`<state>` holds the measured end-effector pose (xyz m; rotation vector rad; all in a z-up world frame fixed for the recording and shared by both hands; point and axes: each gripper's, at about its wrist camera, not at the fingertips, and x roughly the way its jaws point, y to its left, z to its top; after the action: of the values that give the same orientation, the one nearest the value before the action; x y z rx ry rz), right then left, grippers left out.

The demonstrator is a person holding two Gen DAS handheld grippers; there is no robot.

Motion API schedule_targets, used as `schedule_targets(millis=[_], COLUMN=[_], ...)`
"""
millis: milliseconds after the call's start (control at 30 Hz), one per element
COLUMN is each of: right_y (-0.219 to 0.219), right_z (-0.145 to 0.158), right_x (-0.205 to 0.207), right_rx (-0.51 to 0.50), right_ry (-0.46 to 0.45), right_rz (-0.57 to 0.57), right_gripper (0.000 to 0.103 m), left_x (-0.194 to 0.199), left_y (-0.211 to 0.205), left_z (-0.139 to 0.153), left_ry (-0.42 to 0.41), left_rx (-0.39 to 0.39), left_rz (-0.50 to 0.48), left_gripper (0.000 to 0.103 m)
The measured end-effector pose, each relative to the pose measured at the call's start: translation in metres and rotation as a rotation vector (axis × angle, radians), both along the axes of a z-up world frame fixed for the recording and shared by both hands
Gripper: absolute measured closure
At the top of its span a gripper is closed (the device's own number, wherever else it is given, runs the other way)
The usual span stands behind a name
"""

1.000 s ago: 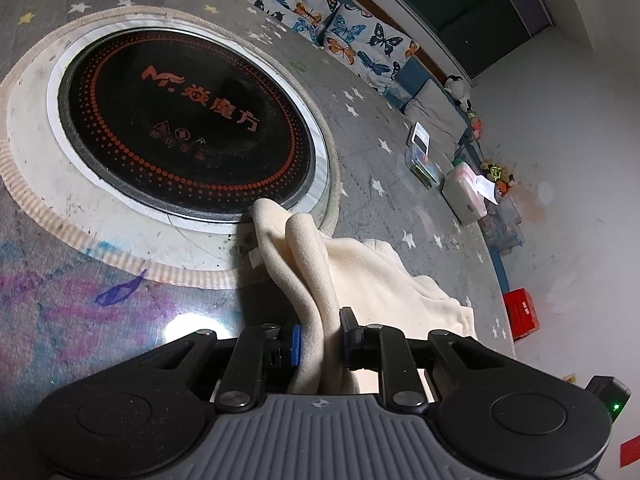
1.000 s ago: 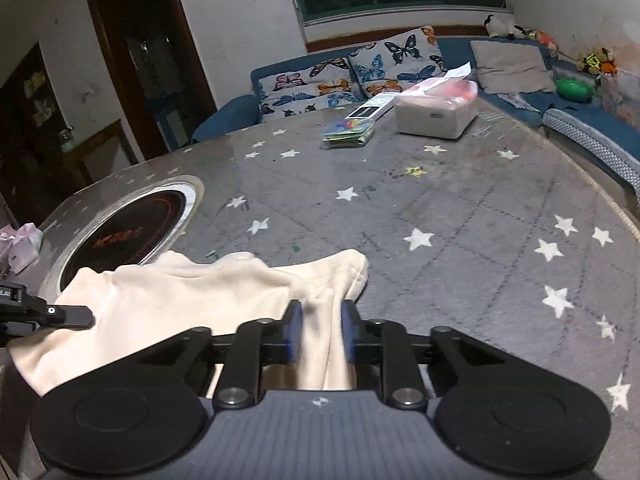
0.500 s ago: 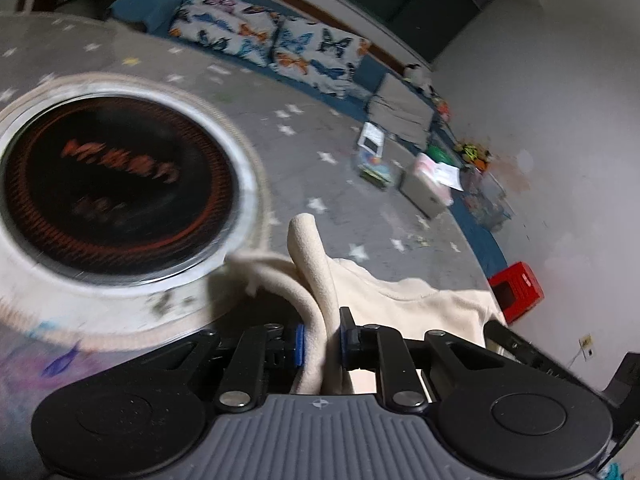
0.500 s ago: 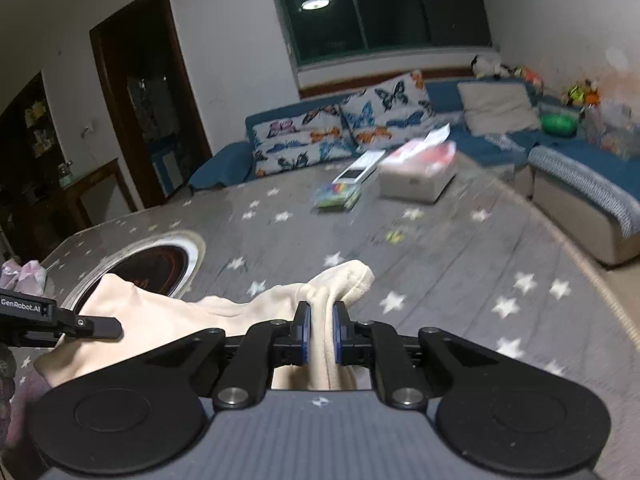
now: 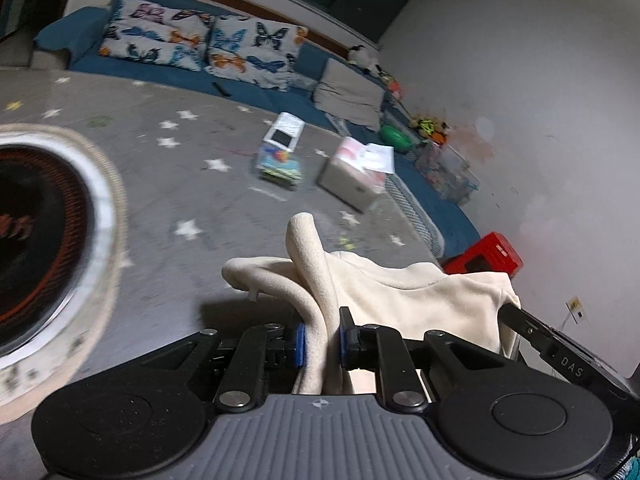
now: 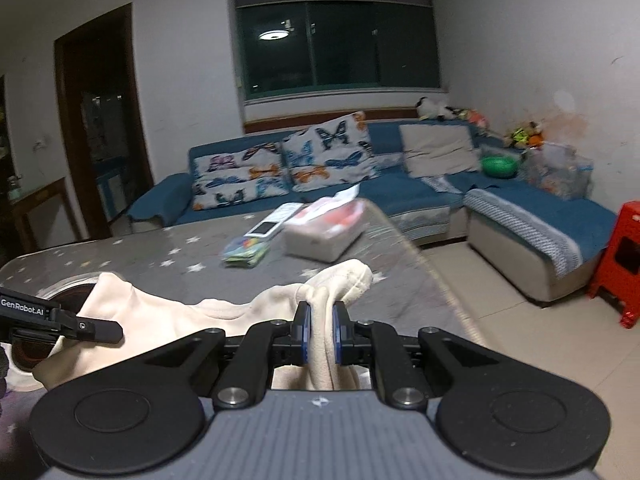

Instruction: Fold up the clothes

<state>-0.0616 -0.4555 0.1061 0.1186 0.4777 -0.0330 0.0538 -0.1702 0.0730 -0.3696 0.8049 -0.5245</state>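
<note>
Legible text, both wrist views:

- "GenRobot.AI", white lettering on the black side of the left gripper (image 6: 60, 322), seen at the left edge of the right wrist view.
- "DAS", pale lettering on the black body of the right gripper (image 5: 560, 354), seen at the lower right of the left wrist view.
- Orange characters on the round black cooktop (image 5: 24, 240) set in the table: blurred and cut by the frame edge, not readable.

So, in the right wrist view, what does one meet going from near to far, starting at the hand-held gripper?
Right hand-held gripper → cream garment pinched in it → white box on the star-patterned table → butterfly cushions on the blue sofa → dark window.
</note>
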Motion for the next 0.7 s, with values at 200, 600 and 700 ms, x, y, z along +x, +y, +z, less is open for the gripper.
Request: schedule_targets(millis=[200,600,700], right_y=[-0.028,-0.063,-0.070], right_z=[-0.003,-0.034,-0.044], right_x=[0.003,0.007,0.008], right_rx=[-0.019,-0.023,-0.020], right_ry=[0.003,0.092,0.121], right_rz=[-0.074,-0.162,-0.178], right_gripper=[0.093,0.093,0.093], left_x=[0.013,0.030,0.032], left_y=[-0.034,-0.067,-0.068], left_z=[-0.003,-0.035,-0.043], left_ry=[-0.006,0.108,0.136], left_rx=[0.014,0.048,0.060], left_rz=[-0.068,-0.162,-0.168], left_gripper=[0.086,0.086,0.085])
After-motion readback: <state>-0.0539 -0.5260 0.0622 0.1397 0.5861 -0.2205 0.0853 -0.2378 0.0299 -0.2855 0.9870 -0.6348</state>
